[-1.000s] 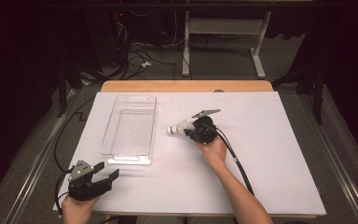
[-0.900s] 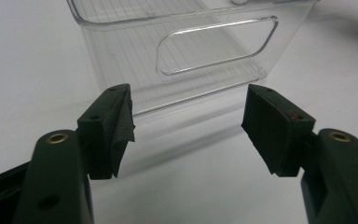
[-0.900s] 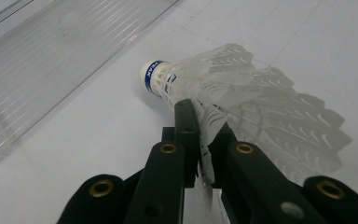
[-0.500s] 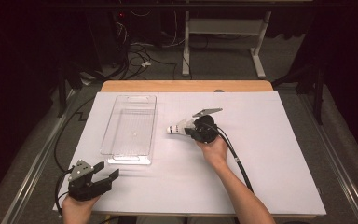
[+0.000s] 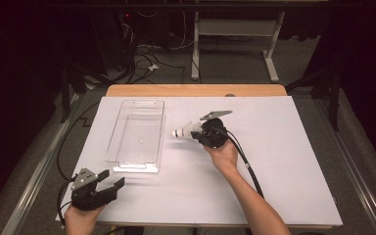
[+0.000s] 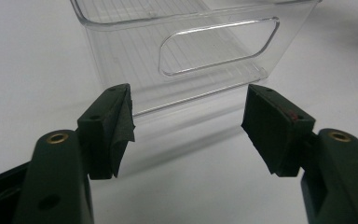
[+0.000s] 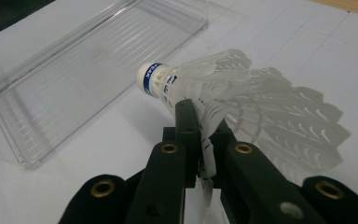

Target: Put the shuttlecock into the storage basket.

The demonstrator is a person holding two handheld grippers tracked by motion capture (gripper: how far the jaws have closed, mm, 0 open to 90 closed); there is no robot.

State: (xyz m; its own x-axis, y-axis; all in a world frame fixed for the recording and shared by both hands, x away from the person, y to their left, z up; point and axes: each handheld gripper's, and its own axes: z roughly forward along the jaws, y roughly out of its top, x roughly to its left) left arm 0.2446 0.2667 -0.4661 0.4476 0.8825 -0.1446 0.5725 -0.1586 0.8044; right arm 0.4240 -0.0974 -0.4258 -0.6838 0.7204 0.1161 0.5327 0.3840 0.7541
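A white shuttlecock (image 5: 182, 131) with a blue band at its cork hangs just above the white table cover, right of a clear plastic tray (image 5: 134, 168). My right gripper (image 5: 196, 132) is shut on its feather skirt, cork pointing toward the tray. In the right gripper view the jaws pinch the feathers of the shuttlecock (image 7: 223, 88) at my right gripper (image 7: 203, 116), with the tray (image 7: 74, 79) beyond on the left. My left gripper (image 5: 111, 178) rests open near the table's front left corner. In its own view my left gripper (image 6: 186, 126) faces the tray's handle end (image 6: 214, 46), nothing between the jaws.
A white sheet (image 5: 284, 161) covers most of the table, with a strip of wood (image 5: 196, 90) showing at the far edge. The right gripper's black cable (image 5: 247, 166) trails back along the forearm. Dark floor, cables and a desk frame lie beyond the table.
The right gripper and the shuttlecock have edged slightly toward the tray. The left gripper has stayed where it was.
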